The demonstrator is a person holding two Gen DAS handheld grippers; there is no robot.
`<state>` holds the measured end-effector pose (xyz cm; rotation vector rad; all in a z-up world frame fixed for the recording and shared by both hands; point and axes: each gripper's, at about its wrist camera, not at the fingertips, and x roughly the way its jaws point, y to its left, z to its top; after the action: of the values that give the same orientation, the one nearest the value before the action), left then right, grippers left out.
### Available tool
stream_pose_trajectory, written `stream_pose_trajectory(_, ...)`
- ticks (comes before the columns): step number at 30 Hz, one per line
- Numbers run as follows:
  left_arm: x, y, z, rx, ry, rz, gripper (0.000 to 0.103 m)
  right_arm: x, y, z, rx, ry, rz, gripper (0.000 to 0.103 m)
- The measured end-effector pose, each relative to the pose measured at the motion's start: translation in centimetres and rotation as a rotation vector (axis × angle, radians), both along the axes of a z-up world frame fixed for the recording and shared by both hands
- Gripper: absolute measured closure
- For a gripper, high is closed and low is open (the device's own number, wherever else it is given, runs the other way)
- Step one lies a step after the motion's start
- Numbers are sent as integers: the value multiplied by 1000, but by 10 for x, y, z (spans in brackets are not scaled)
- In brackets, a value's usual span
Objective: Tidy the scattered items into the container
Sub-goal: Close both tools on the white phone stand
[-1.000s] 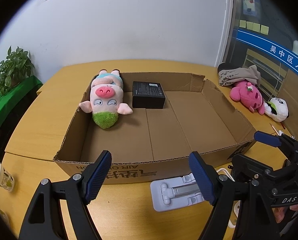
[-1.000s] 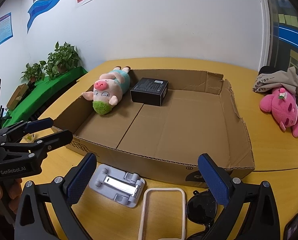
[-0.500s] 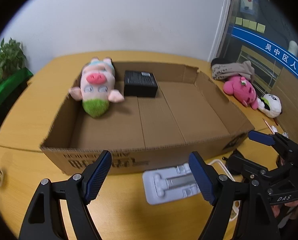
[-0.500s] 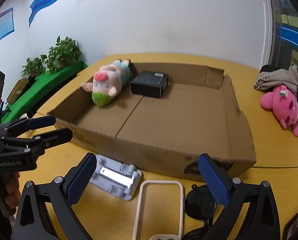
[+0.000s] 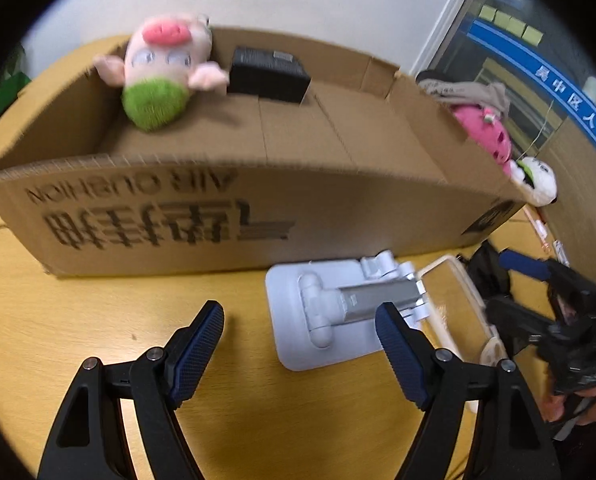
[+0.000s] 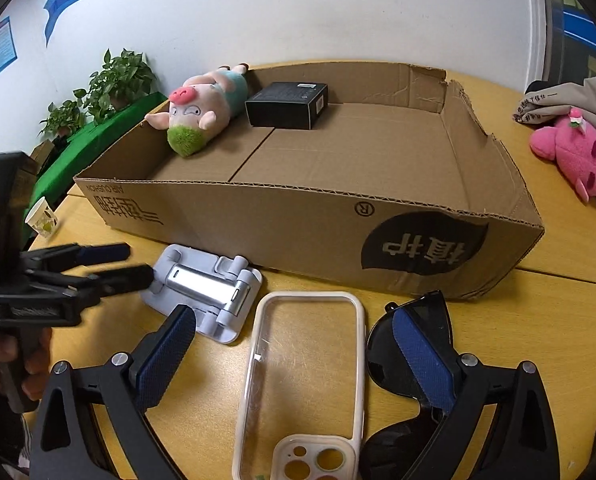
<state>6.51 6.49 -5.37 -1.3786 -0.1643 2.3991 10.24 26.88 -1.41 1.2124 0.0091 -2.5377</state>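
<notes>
A shallow cardboard box (image 5: 178, 216) (image 6: 306, 216) holds a pig plush (image 5: 162, 68) (image 6: 202, 112) and a black box (image 5: 270, 76) (image 6: 288, 106). In front of it lie a white folding phone stand (image 5: 330, 312) (image 6: 206, 286), a clear phone case (image 6: 302, 376) (image 5: 454, 312) and black sunglasses (image 6: 410, 344). My left gripper (image 5: 302, 344) is open low over the table, its right finger over the stand. My right gripper (image 6: 294, 356) is open, straddling the phone case.
A pink plush (image 6: 578, 156) (image 5: 486, 136), a white panda plush (image 5: 536, 180) and a grey cloth (image 6: 566, 100) lie on the table right of the box. A paper cup (image 6: 42, 218) stands at the table's left edge. Plants (image 6: 98, 96) stand beyond.
Both grippers have dropped toward the table in front of the box. The left one has closed in on the phone stand, the right one on the phone case. Both stay open.
</notes>
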Motion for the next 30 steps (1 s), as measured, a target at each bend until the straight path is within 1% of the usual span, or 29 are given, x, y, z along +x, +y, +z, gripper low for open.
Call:
stream_pose_trajectory(1, -1, 0, -4, 4, -6, -4, 37, 1, -1, 1, 1, 5, 3, 3)
stream_pose_trajectory(2, 1, 0, -3, 8, 12, -8, 40, 3, -2, 2, 1, 9, 9, 3)
stream_pose_trajectory(3, 2, 0, -4, 18, 14, -18, 46, 4, -3, 3, 1, 10, 16, 3)
stream_pose_trajectory(4, 3, 0, -5, 36, 9, -31, 49, 6, -5, 3, 2, 9, 20, 3)
stream_pose_trajectory(5, 3, -1, -5, 49, 6, -38, 55, 6, -6, 3, 2, 7, 24, 3)
stream_pose_trajectory(6, 4, -1, -6, 58, 4, -42, 58, 7, -7, 3, -1, 2, 28, 3)
stream_pose_trajectory(7, 6, -2, -7, 57, 6, -43, 59, 8, -9, 2, -6, -3, 31, 3)
stream_pose_trajectory(8, 7, -3, -7, 53, 8, -43, 62, 9, -11, 1, -10, -9, 36, 3)
stream_pose_trajectory(9, 8, -3, -7, 46, 8, -41, 68, 11, -15, 0, -14, -14, 41, 3)
stream_pose_trajectory(10, 9, -5, -7, 43, 8, -37, 69, 12, -19, -1, -15, -18, 50, 3)
stream_pose_trajectory(13, 10, -14, -9, 73, -6, -17, 70, 16, -33, -5, -9, -24, 74, 3)
stream_pose_trajectory(18, 16, -30, -7, 64, -20, 6, 70, 23, -53, -9, -26, -31, 96, 3)
stream_pose_trajectory(21, 24, -43, -6, 58, -26, 22, 70, 24, -62, -10, -55, -40, 103, 5)
stream_pose_trajectory(25, 33, -59, -6, 60, -29, 45, 70, 22, -78, -15, -81, -44, 118, 10)
stream_pose_trajectory(28, 35, -61, -6, 59, -26, 52, 70, 18, -91, -23, -95, -72, 125, 11)
stream_pose_trajectory(30, 36, -60, -5, 54, -23, 52, 70, 17, -101, -29, -79, -80, 136, 14)
